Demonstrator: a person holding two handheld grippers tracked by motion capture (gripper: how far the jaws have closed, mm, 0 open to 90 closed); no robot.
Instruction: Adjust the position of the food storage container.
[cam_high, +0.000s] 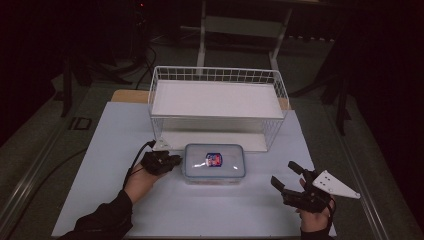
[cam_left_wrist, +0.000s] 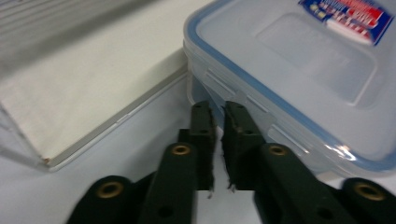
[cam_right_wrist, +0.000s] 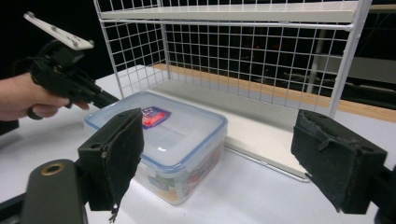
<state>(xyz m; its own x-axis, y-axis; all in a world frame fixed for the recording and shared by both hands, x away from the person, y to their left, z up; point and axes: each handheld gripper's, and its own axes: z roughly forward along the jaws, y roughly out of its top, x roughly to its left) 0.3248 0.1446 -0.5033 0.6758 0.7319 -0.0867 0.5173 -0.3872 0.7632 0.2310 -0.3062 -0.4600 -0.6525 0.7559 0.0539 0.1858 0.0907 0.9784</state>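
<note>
A: Well, from the high view, where's the box (cam_high: 214, 163)?

B: Table centre, just at six o'clock of the rack (cam_high: 218, 106). Left gripper (cam_high: 172, 161) sits at its nine o'clock; right gripper (cam_high: 286, 176) is spread wide, empty, at four o'clock.

A: Left gripper view?

B: Jaws a narrow slit apart, gripping nothing, beside the side latch (cam_left_wrist: 223, 83). Likely rigid, slick plastic.

A: Right gripper view?

B: Contents (cam_right_wrist: 164, 185) inside, so some weight; grip opposite walls. Label (cam_right_wrist: 153, 116) unreadable.

My black jaws face a clear container (cam_high: 214, 163) with a blue-rimmed lid and red-and-blue label (cam_high: 214, 159), beside a white wire rack (cam_high: 218, 106) on the white table (cam_high: 115, 150).
</note>
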